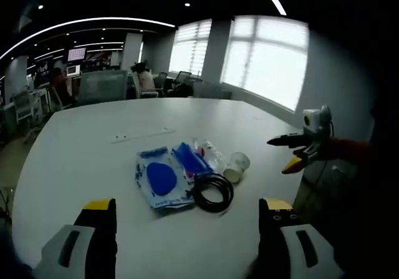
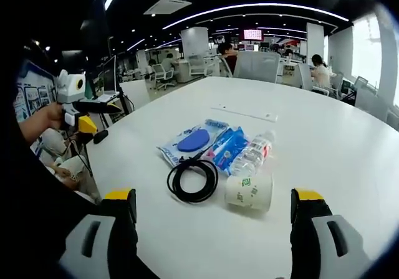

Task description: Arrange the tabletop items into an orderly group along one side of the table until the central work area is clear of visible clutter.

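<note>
left gripper (image 1: 187,220) and right gripper (image 2: 212,213) both wide open and empty, cable coil (image 1: 212,192) nearest, bare white table (image 1: 81,160) all round

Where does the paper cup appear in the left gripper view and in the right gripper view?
Left gripper view: the paper cup lies on its side right of centre, at the right end of the group.
Right gripper view: the paper cup lies on its side below centre, nearest the camera.
Shared landmark: the coiled black cable lies beside the cup in both views.
</note>
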